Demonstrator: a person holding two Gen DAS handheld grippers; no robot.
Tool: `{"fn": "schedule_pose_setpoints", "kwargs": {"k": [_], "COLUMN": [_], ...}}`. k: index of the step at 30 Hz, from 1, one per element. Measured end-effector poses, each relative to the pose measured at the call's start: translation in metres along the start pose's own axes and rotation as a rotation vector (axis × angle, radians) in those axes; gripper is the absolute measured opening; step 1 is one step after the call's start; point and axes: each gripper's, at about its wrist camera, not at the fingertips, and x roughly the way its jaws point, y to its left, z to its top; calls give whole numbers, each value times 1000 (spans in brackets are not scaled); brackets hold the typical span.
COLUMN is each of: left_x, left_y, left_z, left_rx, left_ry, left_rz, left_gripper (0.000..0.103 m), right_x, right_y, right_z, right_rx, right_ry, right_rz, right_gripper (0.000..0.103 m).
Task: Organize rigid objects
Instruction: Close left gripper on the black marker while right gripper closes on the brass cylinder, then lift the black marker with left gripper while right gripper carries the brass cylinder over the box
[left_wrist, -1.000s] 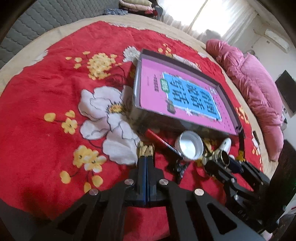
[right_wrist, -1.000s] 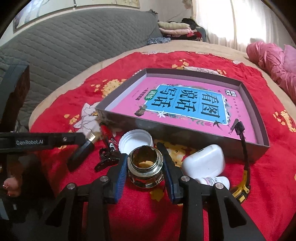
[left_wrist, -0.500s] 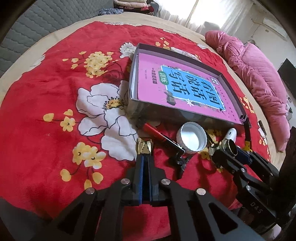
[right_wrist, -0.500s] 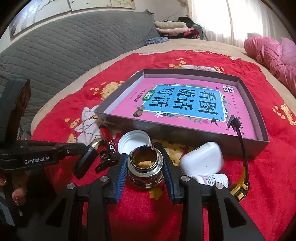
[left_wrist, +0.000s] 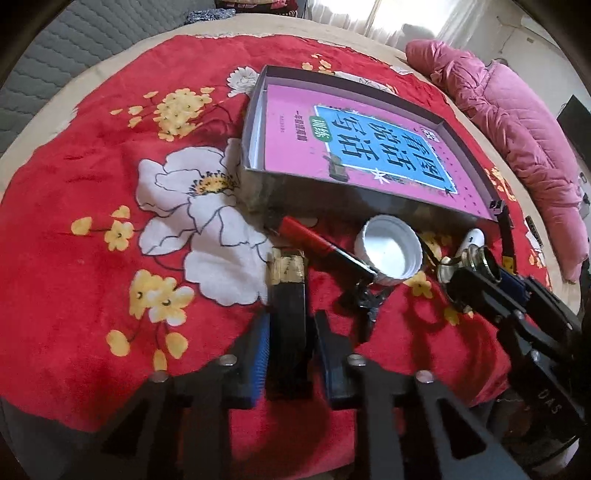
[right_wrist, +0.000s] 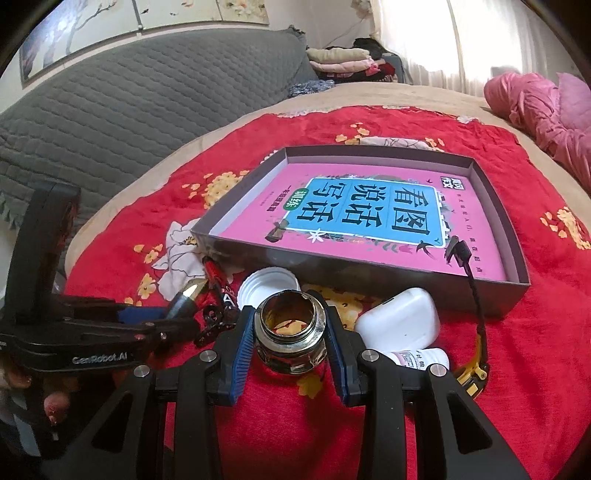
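Everything sits on a bed under a plush red blanket with white and yellow flowers. The right gripper is clamped on a shiny open glass jar with a threaded metal-looking neck, blue ribbed pads pressing both sides. The left gripper is opening; a slim dark object with a gold tip lies between its pads, which stand just off it. The jar's white ridged lid rests upside down by a red pen. Just behind is a shallow grey cardboard box lined with a glossy pink book. A smooth white earbud case lies near the jar.
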Motion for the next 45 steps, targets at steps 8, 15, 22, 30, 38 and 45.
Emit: {"fn": "schedule_pose_setpoints", "kwargs": {"k": [8, 15, 22, 30, 38, 45], "left_x": [-23, -51, -59, -49, -38, -30], "left_y": [-2, -9, -3, -6, -8, -6], "left_z": [6, 15, 22, 33, 50, 57], "left_rx": [13, 18, -16, -26, -29, -18], "left_ry": [-77, -187, -254, -281, -317, -322], "left_rz": [-6, -44, -86, -105, -142, -143], "left_gripper": [23, 23, 23, 23, 23, 23], "right_x": [-13, -34, -54, -68, -76, -66], "right_y": [0, 1, -7, -35, -72, -83], "right_z": [4, 11, 19, 34, 48, 57], "right_rx": [2, -2, 33, 110, 196, 226], "right_ry": [-39, -108, -178, -238, -270, -265], "right_rz": [2, -2, -28, -106, -204, -246], "right_gripper": [38, 38, 38, 38, 38, 38]}}
